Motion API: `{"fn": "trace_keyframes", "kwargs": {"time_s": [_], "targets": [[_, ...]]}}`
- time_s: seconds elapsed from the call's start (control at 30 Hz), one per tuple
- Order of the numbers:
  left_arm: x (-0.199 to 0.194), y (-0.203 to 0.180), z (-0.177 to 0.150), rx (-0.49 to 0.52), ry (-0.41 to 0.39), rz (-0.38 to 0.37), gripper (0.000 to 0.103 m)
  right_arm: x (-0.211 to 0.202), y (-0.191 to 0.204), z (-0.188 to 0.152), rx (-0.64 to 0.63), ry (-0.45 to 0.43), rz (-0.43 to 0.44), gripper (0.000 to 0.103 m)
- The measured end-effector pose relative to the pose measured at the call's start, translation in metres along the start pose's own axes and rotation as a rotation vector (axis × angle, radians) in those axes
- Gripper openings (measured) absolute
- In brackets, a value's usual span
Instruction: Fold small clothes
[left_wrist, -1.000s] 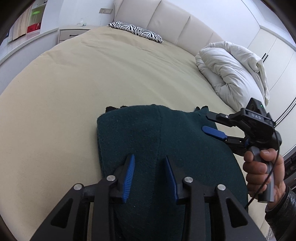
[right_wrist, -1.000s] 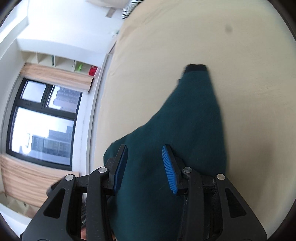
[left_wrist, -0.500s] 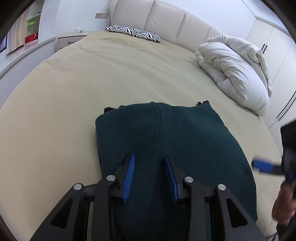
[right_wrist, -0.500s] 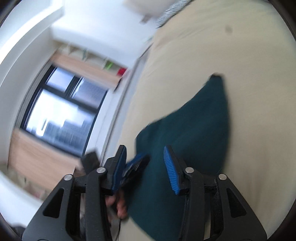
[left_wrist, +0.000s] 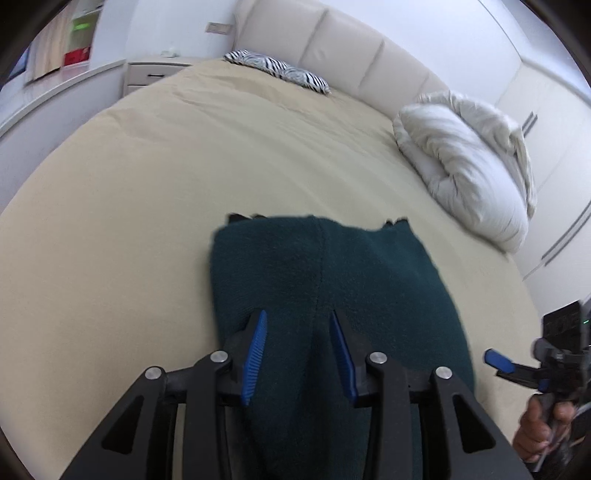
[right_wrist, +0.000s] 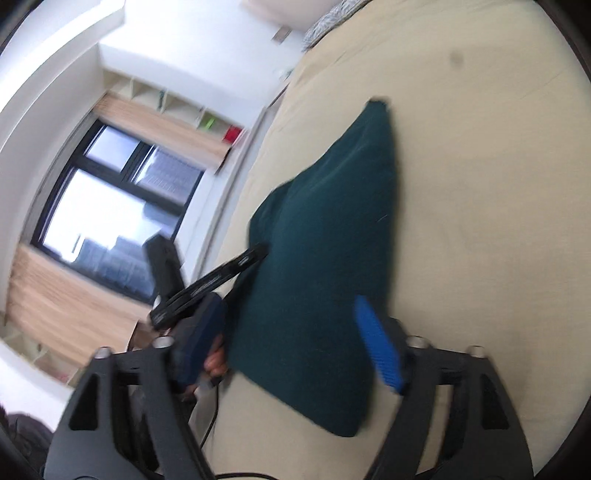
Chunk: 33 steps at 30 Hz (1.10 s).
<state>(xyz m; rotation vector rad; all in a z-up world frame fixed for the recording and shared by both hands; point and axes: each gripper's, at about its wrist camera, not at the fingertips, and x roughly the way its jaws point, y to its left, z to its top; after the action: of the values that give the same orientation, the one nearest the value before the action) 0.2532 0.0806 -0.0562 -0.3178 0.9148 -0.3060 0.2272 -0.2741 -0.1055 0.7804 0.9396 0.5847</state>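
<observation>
Two grippers frame your green garment (left_wrist: 332, 288) on the bed (left_wrist: 147, 184). Your left gripper (left_wrist: 299, 350) sits over its near end, jaws apart and empty, the cloth's long axis running straight ahead. Your right gripper (left_wrist: 517, 367) waits off the right edge, open, farther away.

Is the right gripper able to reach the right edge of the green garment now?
Probably yes. The right gripper is open, beside the green garment on the bed; nothing lies between them.
</observation>
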Motion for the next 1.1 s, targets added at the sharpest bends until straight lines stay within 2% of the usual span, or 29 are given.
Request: {"fn": "trace_keyframes", "kwargs": {"time_s": [0.07, 0.1, 0.23, 0.33, 0.43, 0.57, 0.77, 0.83, 0.93, 1.03, 1.1], "targets": [[-0.02, 0.015, -0.001, -0.058, -0.036, -0.016, 0.064, -0.006, -0.009, 0.009, 0.024, -0.003, -0.017, 0.083], [-0.022, 0.024, -0.002, -0.089, -0.025, -0.029, 0.065, -0.005, -0.012, 0.012, 0.029, 0.004, -0.027, 0.083], [-0.011, 0.055, -0.006, -0.179, 0.067, -0.062, 0.064, 0.013, -0.023, 0.018, 0.057, 0.061, -0.039, 0.083], [-0.004, 0.071, -0.009, -0.271, 0.108, -0.153, 0.063, 0.027, -0.034, 0.02, 0.102, 0.09, -0.021, 0.083], [0.001, 0.071, -0.007, -0.293, 0.145, -0.194, 0.063, 0.045, -0.037, 0.02, 0.103, 0.13, -0.033, 0.082], [0.014, 0.066, -0.006, -0.316, 0.229, -0.288, 0.063, 0.057, -0.032, 0.021, 0.096, 0.16, -0.015, 0.076], [0.03, 0.068, -0.002, -0.36, 0.285, -0.335, 0.063, 0.062, -0.036, 0.021, 0.112, 0.195, 0.003, 0.073], [0.035, 0.069, -0.001, -0.377, 0.297, -0.355, 0.06, 0.062, -0.038, 0.02, 0.122, 0.197, 0.006, 0.072], [0.041, 0.063, 0.001, -0.364, 0.315, -0.344, 0.052, 0.06, -0.035, 0.015, 0.112, 0.209, -0.013, 0.071], [0.047, 0.062, -0.001, -0.364, 0.327, -0.333, 0.036, 0.064, -0.031, 0.013, 0.089, 0.232, -0.08, 0.06], [0.05, 0.063, -0.003, -0.382, 0.329, -0.338, 0.03, 0.066, -0.029, 0.015, 0.089, 0.229, -0.09, 0.056]]}}
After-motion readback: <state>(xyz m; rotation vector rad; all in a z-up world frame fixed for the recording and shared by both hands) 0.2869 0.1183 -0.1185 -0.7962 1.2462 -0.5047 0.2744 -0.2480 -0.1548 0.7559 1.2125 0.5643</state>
